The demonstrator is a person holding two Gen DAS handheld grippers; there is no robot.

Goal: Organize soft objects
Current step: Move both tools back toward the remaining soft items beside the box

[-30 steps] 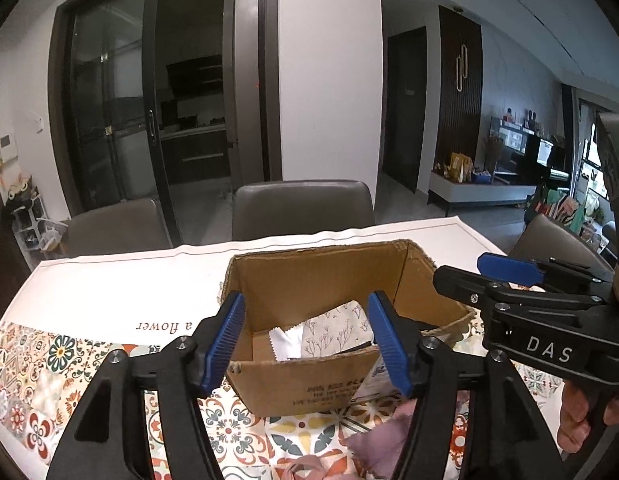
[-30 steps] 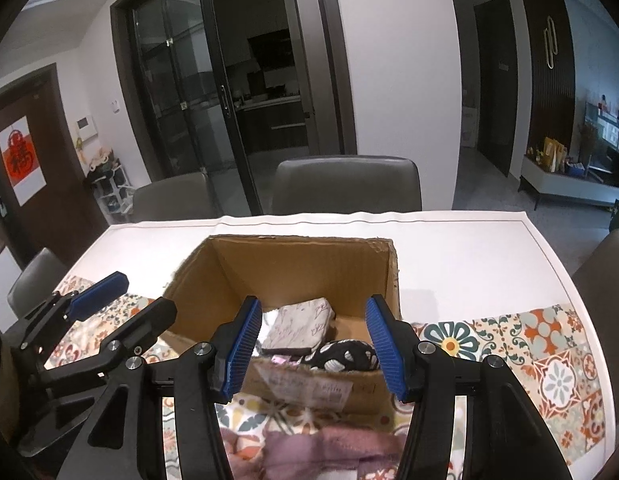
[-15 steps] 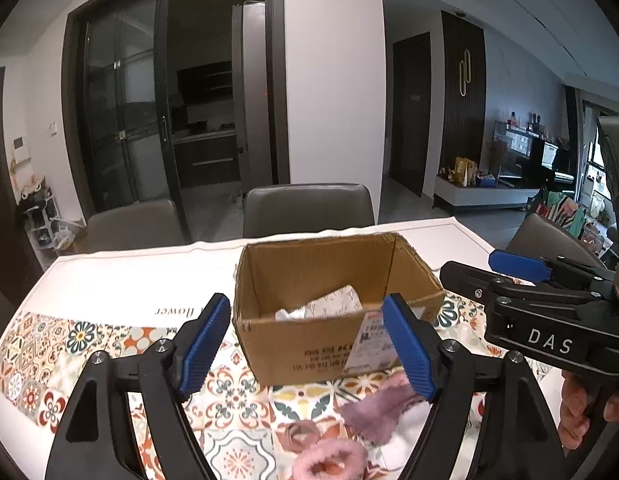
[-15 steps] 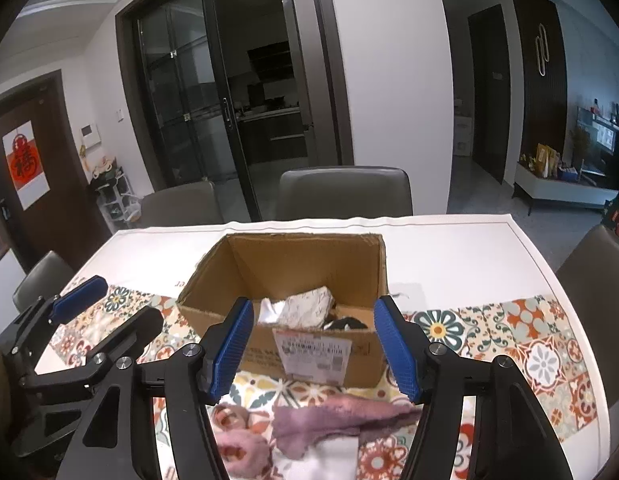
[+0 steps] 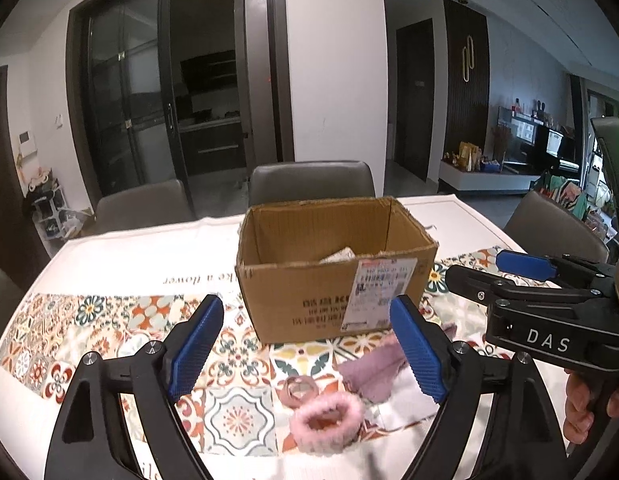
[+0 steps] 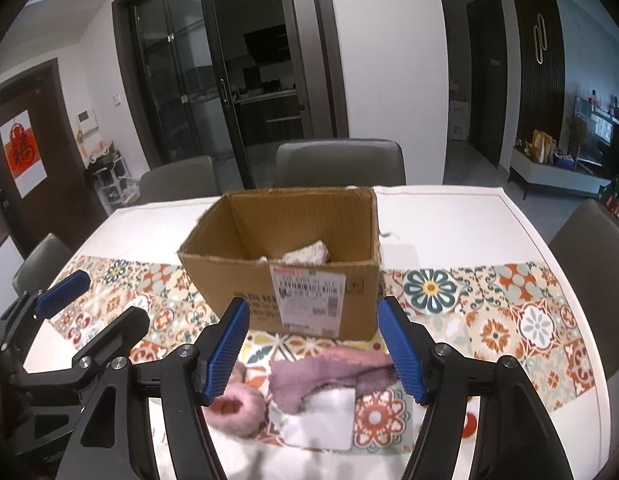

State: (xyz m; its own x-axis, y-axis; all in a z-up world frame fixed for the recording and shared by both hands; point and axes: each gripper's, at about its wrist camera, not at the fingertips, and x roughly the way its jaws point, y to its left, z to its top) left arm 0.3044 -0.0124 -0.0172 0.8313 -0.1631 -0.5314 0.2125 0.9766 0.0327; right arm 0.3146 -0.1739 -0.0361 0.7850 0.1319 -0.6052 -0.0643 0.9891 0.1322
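Both grippers, left gripper [image 5: 307, 350] and right gripper [image 6: 315, 350], jaws apart and empty, have backed off the cardboard box [image 5: 329, 276]; pink scrunchie [image 5: 327, 416] and purple cloth [image 6: 329, 374] lie near

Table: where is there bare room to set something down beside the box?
Free: the tablecloth left of the box, past the left hand-held gripper, and the patterned stretch right of the box toward the table edge. Crowded: just in front of the box, where the pink scrunchie, purple cloth and white cloth lie.
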